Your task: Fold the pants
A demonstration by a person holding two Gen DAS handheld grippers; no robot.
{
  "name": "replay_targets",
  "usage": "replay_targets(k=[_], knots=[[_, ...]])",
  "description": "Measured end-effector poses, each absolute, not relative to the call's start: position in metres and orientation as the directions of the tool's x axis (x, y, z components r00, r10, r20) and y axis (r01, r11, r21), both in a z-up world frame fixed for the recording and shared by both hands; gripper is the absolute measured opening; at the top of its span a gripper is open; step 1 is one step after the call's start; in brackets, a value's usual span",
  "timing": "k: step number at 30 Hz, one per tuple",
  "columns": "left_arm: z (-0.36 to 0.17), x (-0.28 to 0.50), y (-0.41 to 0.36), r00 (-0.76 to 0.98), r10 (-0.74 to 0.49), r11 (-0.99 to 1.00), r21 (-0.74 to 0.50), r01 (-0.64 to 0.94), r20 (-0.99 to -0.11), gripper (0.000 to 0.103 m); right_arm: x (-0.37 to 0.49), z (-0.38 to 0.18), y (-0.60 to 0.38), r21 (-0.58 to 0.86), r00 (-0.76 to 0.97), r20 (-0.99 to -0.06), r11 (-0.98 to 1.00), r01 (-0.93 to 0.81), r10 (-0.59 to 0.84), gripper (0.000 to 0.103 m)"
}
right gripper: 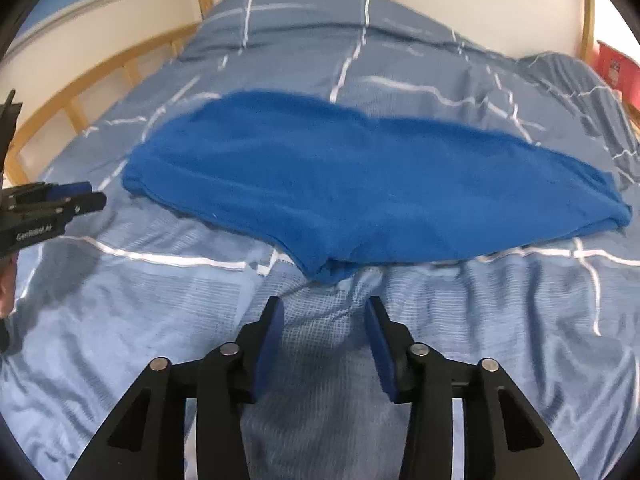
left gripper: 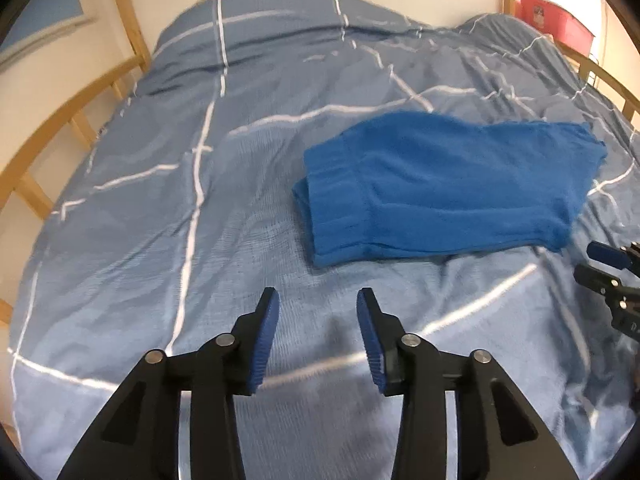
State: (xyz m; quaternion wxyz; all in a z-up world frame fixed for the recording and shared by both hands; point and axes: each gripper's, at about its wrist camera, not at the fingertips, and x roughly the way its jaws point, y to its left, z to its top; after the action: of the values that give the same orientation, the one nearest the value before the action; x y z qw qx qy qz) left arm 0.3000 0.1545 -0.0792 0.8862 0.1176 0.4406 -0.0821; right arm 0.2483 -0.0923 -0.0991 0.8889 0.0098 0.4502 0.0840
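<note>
The blue pants (left gripper: 440,188) are lying folded on the checked bedspread (left gripper: 160,200). The left gripper (left gripper: 318,300) is hovering released, nothing between its fingers, just before the pants; only this view shows the waistband. The right gripper (right gripper: 325,308) is likewise hanging released near the pants' nearest corner, seen only here.

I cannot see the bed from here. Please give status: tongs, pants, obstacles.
Left tongs and right tongs open, empty. Blue pants folded on the bedcover, untouched. Nothing in the way.

Blue checked duvet (left gripper: 168,240), wooden bed rail (left gripper: 48,128), red box (left gripper: 552,20).
</note>
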Motion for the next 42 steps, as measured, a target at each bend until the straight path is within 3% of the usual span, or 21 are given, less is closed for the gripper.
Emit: replay_targets(k=[6, 9, 16, 25, 31, 36, 42], knots=[[-0.039, 0.256, 0.13, 0.689, -0.073, 0.952, 0.156, 0.263, -0.721, 0.063, 0.227, -0.069, -0.119, 0.161, 0.641, -0.735, 0.975, -0.151, 0.22, 0.05], [-0.024, 0.245, 0.119, 0.711, -0.118, 0.945, 0.142, 0.295, -0.693, 0.067, 0.22, -0.053, -0.131, 0.169, 0.667, -0.709, 0.973, -0.156, 0.23, 0.062], [-0.009, 0.271, 0.124, 0.741, -0.134, 0.94, 0.153, 0.305, -0.658, 0.072, 0.239, -0.008, -0.133, 0.105, 0.732, -0.651, 0.979, -0.176, 0.201, 0.063], [-0.029, 0.375, 0.171, 0.701, -0.284, 0.946, -0.072, 0.316, -0.654, 0.071, 0.327, 0.001, -0.079, 0.014, 0.736, -0.637, 0.958, -0.287, 0.229, 0.066], [-0.07, 0.44, 0.187, 0.591, -0.38, 0.923, -0.249, 0.295, -0.711, 0.068, 0.38, -0.023, -0.056, 0.044, 0.717, -0.649, 0.953, -0.3, 0.255, 0.066], [-0.096, 0.467, 0.189, 0.514, -0.43, 0.903, -0.345, 0.257, -0.742, 0.06, 0.407, -0.042, -0.047, 0.095, 0.696, -0.657, 0.947, -0.306, 0.291, 0.066], [-0.121, 0.488, 0.193, 0.433, -0.506, 0.86, -0.475, 0.187, -0.746, 0.057, 0.43, -0.062, -0.037, 0.151, 0.644, -0.694, 0.94, -0.305, 0.321, 0.066]])
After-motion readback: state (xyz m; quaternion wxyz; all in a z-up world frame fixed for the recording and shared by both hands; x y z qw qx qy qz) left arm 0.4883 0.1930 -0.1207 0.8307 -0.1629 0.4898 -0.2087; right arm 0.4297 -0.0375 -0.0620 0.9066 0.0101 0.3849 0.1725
